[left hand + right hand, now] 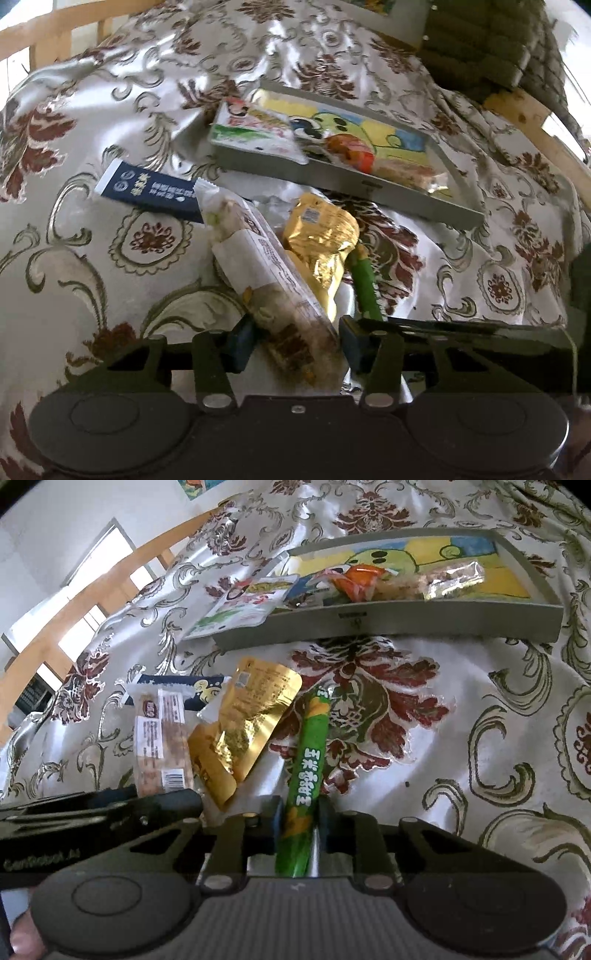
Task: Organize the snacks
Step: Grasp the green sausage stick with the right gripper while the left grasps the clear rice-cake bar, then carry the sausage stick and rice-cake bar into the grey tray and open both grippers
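Observation:
My left gripper (295, 343) is shut on a long clear-wrapped snack bar (266, 273), which points away up-left. My right gripper (299, 816) is shut on a green corn sausage stick (308, 760); the stick also shows in the left wrist view (365, 284). A gold foil pouch (321, 240) lies between the two snacks, also in the right wrist view (251, 723). Beyond stands a grey tray (369, 622) with a cartoon bottom, holding an orange packet (358, 579), a clear packet (450, 578) and a white-green pouch (236, 609) over its left rim.
A dark blue packet (147, 186) lies left of the snack bar on the floral cloth (110, 122). A wooden rail (122, 568) runs behind the cloth at the left. A woven basket (498, 40) stands at the back right.

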